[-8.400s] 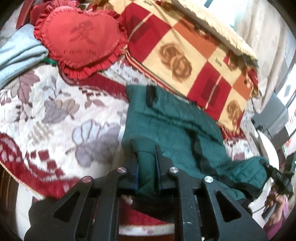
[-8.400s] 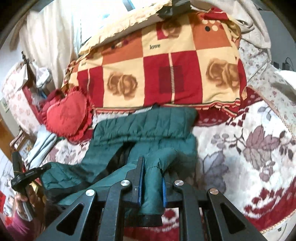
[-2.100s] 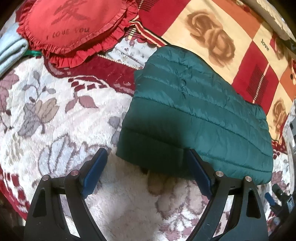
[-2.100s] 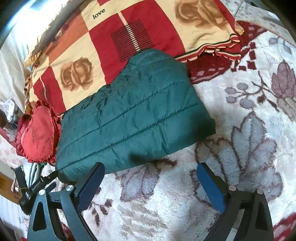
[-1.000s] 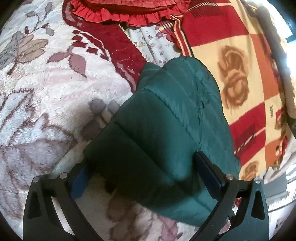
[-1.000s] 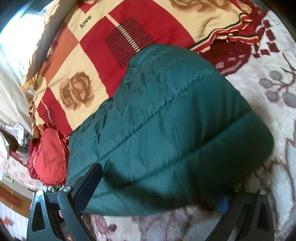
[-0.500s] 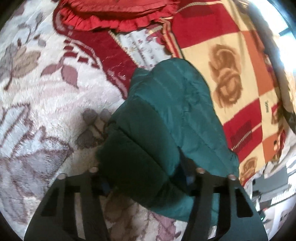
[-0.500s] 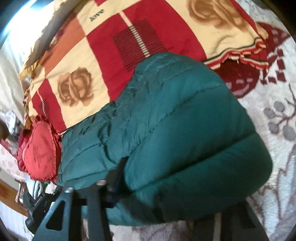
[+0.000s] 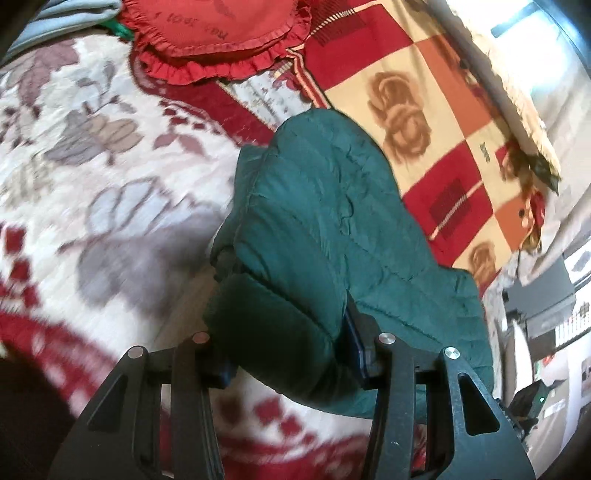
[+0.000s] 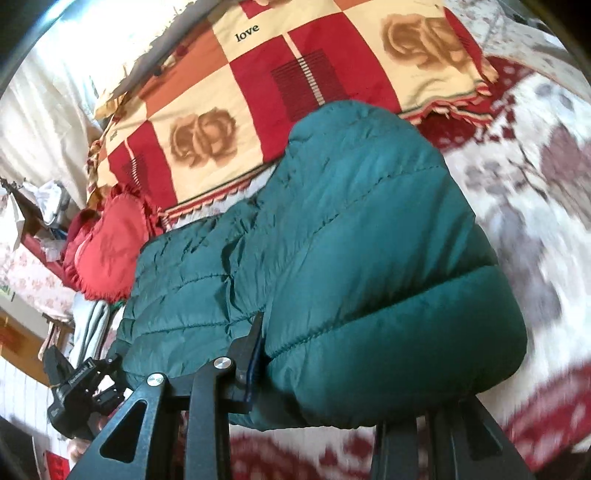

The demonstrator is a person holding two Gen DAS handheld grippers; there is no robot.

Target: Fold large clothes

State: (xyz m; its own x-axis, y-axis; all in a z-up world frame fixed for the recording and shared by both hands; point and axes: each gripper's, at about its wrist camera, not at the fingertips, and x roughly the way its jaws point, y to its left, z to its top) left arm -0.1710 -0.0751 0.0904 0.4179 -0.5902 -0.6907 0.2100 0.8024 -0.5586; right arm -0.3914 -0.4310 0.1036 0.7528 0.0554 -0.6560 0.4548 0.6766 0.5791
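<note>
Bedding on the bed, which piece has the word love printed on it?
The checked blanket of red, cream and orange squares with brown roses, behind the green jacket. The heart cushion is plain red here; the floral cover shows only leaves.

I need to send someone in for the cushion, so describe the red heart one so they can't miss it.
Start at the big red, orange and cream checked blanket with rose prints. At its end, beside the green quilted jacket, lies the red heart cushion. Only it has a frilled edge and plain red fabric.
</note>
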